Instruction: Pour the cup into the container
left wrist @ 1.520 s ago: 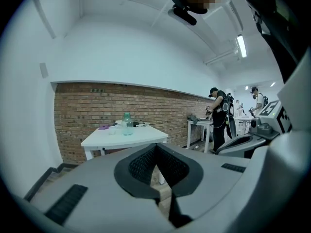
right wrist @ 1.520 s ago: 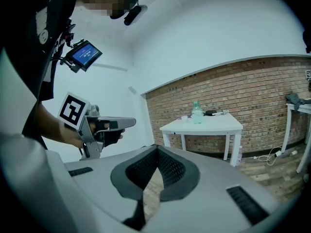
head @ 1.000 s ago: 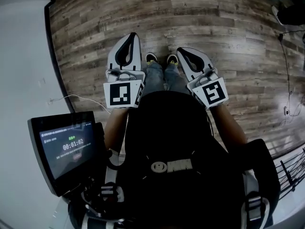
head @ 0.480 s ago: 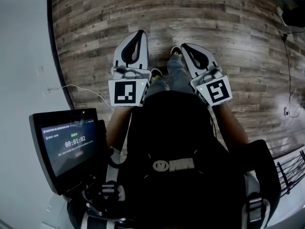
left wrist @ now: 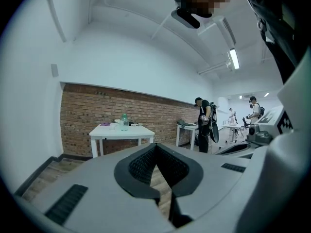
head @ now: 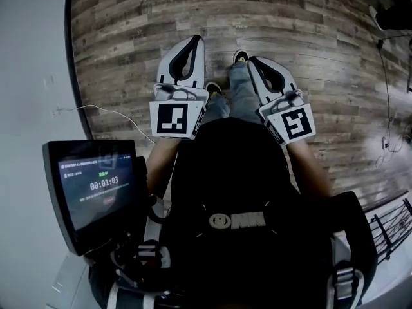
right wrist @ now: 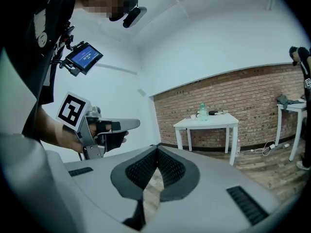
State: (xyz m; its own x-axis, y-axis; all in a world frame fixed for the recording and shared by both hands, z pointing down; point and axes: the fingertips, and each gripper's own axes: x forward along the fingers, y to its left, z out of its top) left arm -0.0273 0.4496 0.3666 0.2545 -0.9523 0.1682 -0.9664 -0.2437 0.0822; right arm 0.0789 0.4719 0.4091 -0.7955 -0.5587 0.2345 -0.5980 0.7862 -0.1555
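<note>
so i'm holding left gripper and right gripper pressed together, empty, since the table is far off.

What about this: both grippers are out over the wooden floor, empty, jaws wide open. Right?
No: the jaws are shut, not wide open, as the left and right gripper views show. The left gripper and right gripper are empty, held out over the wooden floor.

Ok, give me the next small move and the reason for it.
Probably step toward the white table by the brick wall. The left gripper and right gripper are both shut and empty over wooden floor; a green bottle and small things stand on that distant table.
</note>
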